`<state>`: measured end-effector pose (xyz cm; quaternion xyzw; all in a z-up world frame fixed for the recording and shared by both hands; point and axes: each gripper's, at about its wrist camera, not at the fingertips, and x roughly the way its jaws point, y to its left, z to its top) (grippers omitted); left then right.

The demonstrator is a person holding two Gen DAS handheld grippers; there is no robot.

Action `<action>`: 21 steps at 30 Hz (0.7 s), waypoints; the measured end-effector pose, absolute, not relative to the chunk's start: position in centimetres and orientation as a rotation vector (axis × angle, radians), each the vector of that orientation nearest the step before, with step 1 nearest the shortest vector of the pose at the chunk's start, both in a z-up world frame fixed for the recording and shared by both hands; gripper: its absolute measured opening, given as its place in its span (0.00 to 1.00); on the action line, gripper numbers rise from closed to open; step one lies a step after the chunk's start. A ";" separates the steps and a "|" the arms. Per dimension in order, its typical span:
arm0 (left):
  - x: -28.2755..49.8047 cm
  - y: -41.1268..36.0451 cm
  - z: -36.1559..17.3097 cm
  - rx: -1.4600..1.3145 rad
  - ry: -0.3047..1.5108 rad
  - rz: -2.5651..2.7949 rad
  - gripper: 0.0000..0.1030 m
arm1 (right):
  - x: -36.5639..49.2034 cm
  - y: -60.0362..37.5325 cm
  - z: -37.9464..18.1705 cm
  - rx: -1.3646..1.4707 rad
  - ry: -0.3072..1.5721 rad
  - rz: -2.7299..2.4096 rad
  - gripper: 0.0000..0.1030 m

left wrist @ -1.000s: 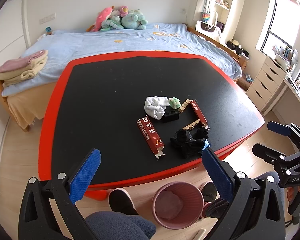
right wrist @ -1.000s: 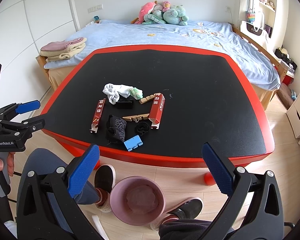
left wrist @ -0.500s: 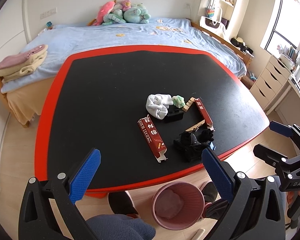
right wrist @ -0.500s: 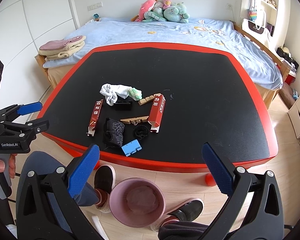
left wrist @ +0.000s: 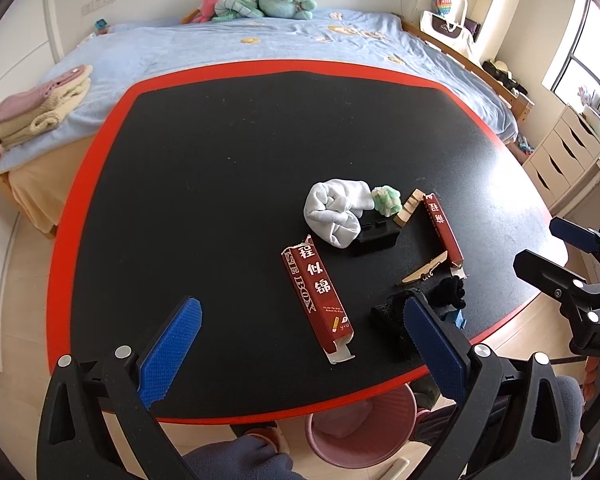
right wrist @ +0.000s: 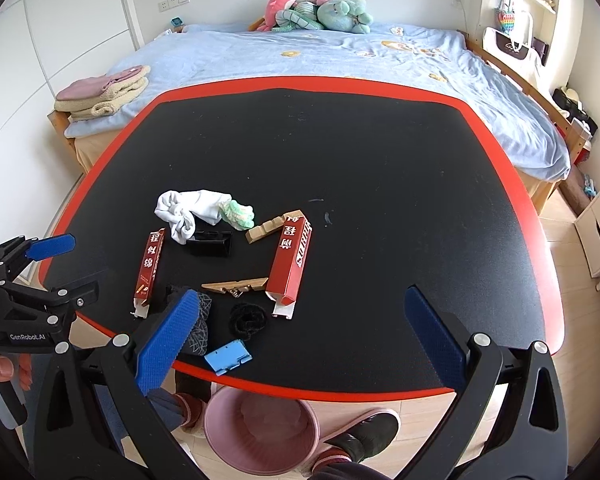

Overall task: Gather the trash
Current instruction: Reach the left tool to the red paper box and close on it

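Note:
Litter lies near the front of the black table (left wrist: 220,184): two red cartons (left wrist: 317,294) (right wrist: 291,259), a white sock (left wrist: 336,212), a green wad (left wrist: 386,200), a black box (right wrist: 211,242), wooden pieces (right wrist: 236,285), black cloth (right wrist: 248,319) and a blue clip (right wrist: 229,355). A pink bin (right wrist: 262,428) stands on the floor below the front edge. My left gripper (left wrist: 300,344) is open and empty above the near carton. My right gripper (right wrist: 300,336) is open and empty over the front edge, right of the pile.
A bed (right wrist: 320,60) with plush toys (right wrist: 320,12) and folded towels (right wrist: 100,94) lies behind the table. White drawers (left wrist: 560,160) stand at the right. The person's feet (right wrist: 364,436) are by the bin.
Both grippers have moved forward and lower over the table, so the litter looks closer. Both stay open and empty.

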<state>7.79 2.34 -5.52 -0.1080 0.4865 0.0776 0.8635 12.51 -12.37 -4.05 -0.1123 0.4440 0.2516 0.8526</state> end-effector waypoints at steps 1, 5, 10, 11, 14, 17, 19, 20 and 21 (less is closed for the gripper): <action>8.2 2.4 -5.8 -0.231 1.030 0.166 0.94 | 13.1 -12.2 -4.3 -0.233 0.943 0.528 0.97; 9.5 2.8 -7.2 -0.233 1.067 0.179 0.94 | 15.0 -11.4 -5.6 -0.238 0.973 0.515 0.97; 10.7 3.2 -8.5 -0.237 1.100 0.208 0.94 | 16.6 -10.2 -7.4 -0.246 1.010 0.512 0.97; 10.8 3.4 -8.7 -0.239 1.101 0.214 0.94 | 16.8 -10.0 -7.8 -0.247 1.017 0.513 0.97; 11.0 3.5 -9.2 -0.236 1.109 0.227 0.94 | 17.4 -9.5 -8.8 -0.251 1.033 0.509 0.97; 11.1 3.3 -9.7 -0.230 1.120 0.227 0.94 | 17.7 -9.2 -9.7 -0.255 1.044 0.507 0.97; 11.1 3.2 -10.1 -0.229 1.128 0.224 0.92 | 17.9 -9.1 -10.2 -0.261 1.057 0.501 0.87; 11.3 2.9 -10.2 -0.219 1.122 0.228 0.92 | 18.0 -9.0 -10.4 -0.264 1.065 0.495 0.79; 11.3 2.9 -10.2 -0.212 1.119 0.229 0.91 | 18.0 -9.0 -10.6 -0.263 1.069 0.495 0.77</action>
